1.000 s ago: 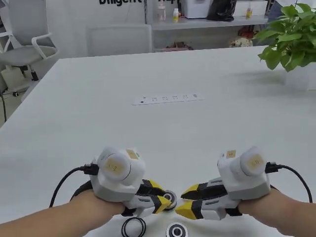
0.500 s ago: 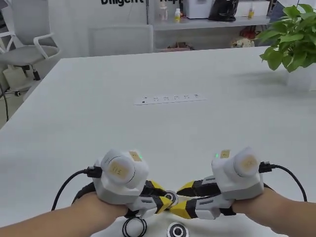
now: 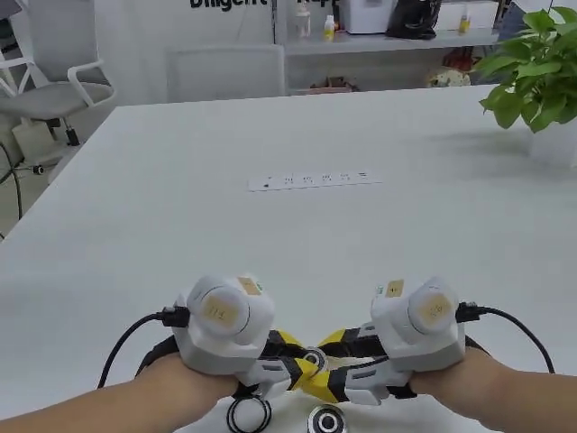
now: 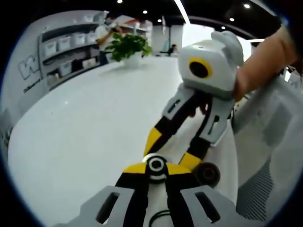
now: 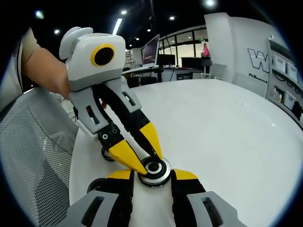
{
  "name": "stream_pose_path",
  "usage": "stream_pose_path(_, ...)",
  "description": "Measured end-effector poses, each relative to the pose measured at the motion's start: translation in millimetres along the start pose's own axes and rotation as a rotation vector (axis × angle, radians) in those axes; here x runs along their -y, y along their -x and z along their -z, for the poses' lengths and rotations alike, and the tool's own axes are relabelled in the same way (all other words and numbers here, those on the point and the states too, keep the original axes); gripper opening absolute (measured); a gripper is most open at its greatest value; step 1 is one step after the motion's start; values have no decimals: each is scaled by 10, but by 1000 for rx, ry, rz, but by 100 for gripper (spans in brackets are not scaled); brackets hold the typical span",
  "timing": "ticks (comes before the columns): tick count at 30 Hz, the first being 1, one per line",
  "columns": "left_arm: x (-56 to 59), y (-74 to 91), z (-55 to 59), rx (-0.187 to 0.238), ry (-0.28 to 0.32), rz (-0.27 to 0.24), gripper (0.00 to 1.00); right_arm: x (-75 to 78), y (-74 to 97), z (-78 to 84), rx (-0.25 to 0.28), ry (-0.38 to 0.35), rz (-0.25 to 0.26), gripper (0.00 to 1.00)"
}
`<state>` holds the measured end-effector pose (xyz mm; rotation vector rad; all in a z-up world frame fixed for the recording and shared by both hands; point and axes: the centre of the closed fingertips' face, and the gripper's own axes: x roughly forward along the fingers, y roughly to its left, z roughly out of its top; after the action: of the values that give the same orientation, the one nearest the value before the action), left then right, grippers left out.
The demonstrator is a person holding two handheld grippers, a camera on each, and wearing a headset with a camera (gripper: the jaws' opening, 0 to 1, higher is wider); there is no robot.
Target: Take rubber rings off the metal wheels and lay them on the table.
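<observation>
Your left gripper [image 4: 156,170] is clamped on the metal wheel [image 3: 312,359], bottom centre. Your right gripper [image 5: 154,177] straddles it, but I cannot tell whether it grips. A rubber ring [image 3: 248,416] lies lower left.

Head view: small round silver metal wheel [image 3: 312,359] mostly covered by the yellow tips of the left gripper [image 3: 297,361] and right gripper [image 3: 326,363]; whether the right's jaws press it or flank it, cannot tell. Second silver metal wheel [image 3: 326,421] and thin black rubber rings [image 3: 248,415] cut by the bottom edge, rings partly under the left gripper, count unclear. Green leafy potted plant [image 3: 539,56] cut at right edge; flat white power strip [image 3: 314,180], sockets too small to make out.
</observation>
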<state>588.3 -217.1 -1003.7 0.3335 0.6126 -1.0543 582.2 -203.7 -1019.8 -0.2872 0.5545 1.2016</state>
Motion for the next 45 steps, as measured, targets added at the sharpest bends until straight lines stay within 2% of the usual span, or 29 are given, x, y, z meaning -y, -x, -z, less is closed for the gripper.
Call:
stream_pose_path(19, 5, 7, -2, 9, 7, -6, 14, 20, 119, 49, 5, -11, -19, 21)
stream_pose_path(35, 3, 6, 2, 11, 10, -10, 14, 26, 183, 117, -13, -40, -35, 4)
stream_pose_path(38, 3, 8, 2, 13, 12, -11, 14, 45, 193, 118, -10, -61, -32, 0)
stream_pose_path(45, 7, 12, 2, 15, 14, -13, 14, 73, 210, 112, -3, -151, -29, 0)
